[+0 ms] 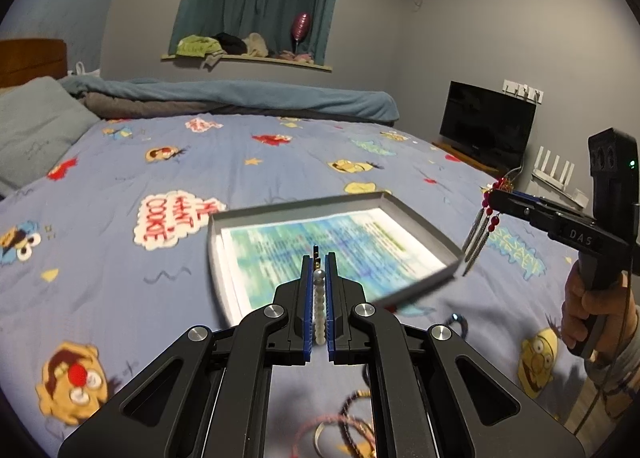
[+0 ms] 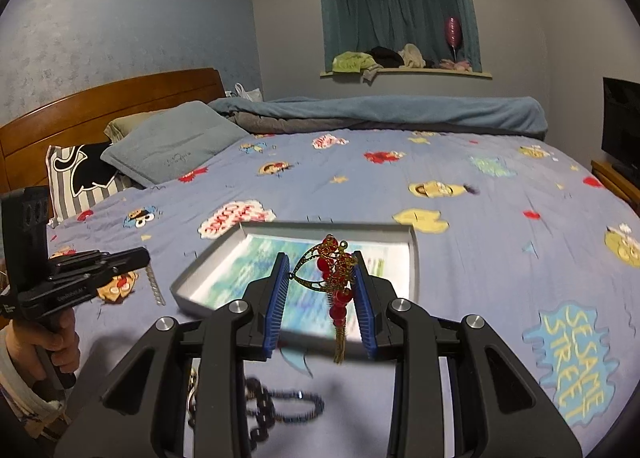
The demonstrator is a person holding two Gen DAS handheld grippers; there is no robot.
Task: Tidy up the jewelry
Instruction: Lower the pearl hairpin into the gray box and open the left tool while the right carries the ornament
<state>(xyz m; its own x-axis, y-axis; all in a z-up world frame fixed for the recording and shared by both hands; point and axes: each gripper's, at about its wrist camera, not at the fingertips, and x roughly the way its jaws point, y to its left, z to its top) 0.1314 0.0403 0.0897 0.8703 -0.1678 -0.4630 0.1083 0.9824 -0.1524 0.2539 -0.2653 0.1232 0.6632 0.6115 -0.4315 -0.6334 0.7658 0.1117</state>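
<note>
A shallow grey tray [image 1: 420, 220] with a blue-green printed liner lies on the bed; it also shows in the right wrist view [image 2: 414, 258]. My left gripper [image 1: 319, 264] is shut on a white pearl strand [image 1: 319, 306], held over the tray's near edge; the strand hangs below it in the right wrist view [image 2: 156, 286]. My right gripper [image 2: 320, 262] holds a gold and red beaded ornament [image 2: 338, 270] with a tassel against its right pad, jaws apart, above the tray. In the left wrist view the ornament [image 1: 486, 218] dangles at the tray's right corner.
Dark bead bracelets [image 2: 280, 406] and a red cord bracelet [image 1: 340, 426] lie on the cartoon-print bedsheet [image 1: 280, 162] in front of the tray. Pillows [image 2: 172, 146] and a rolled blue blanket [image 2: 380, 110] lie at the far side. A TV [image 1: 486, 124] stands right.
</note>
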